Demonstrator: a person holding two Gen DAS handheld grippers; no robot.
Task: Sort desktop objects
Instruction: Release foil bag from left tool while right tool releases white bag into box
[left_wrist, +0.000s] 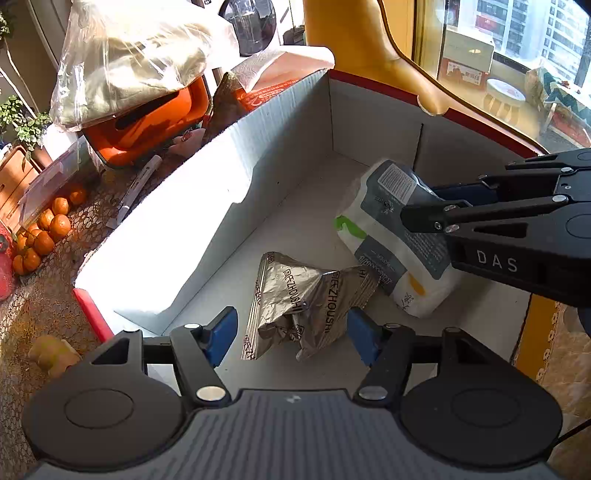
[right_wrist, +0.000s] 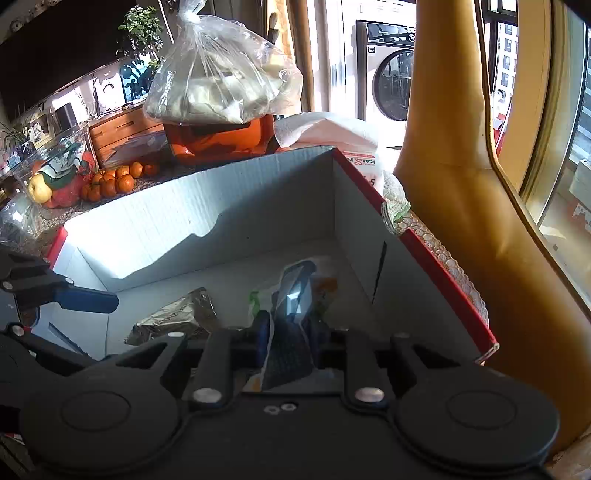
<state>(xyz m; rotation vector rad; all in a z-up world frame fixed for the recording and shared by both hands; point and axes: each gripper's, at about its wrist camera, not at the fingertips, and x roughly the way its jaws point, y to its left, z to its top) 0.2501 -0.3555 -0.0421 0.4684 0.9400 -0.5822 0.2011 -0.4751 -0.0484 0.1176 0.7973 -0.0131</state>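
A cardboard box (left_wrist: 207, 206) with white walls and a red rim stands open on the table. On its floor lies a crumpled silver snack packet (left_wrist: 306, 299), just ahead of my left gripper (left_wrist: 291, 332). That gripper is open, its blue pads either side of the packet and not pressing it. My right gripper (left_wrist: 428, 205) reaches in from the right and is shut on the top end of a white and grey tissue pack (left_wrist: 391, 236), whose lower end rests on the box floor. In the right wrist view the tissue pack (right_wrist: 295, 291) sits pinched in the right gripper (right_wrist: 290, 328), with the silver packet (right_wrist: 177, 317) to its left.
Left of the box lie several oranges (left_wrist: 44, 232) and a white pen (left_wrist: 136, 188) on a lace cloth. Behind the box stand an orange container (left_wrist: 147, 125) under a clear plastic bag (left_wrist: 136, 55). A yellow chair back (right_wrist: 461, 184) rises at the right.
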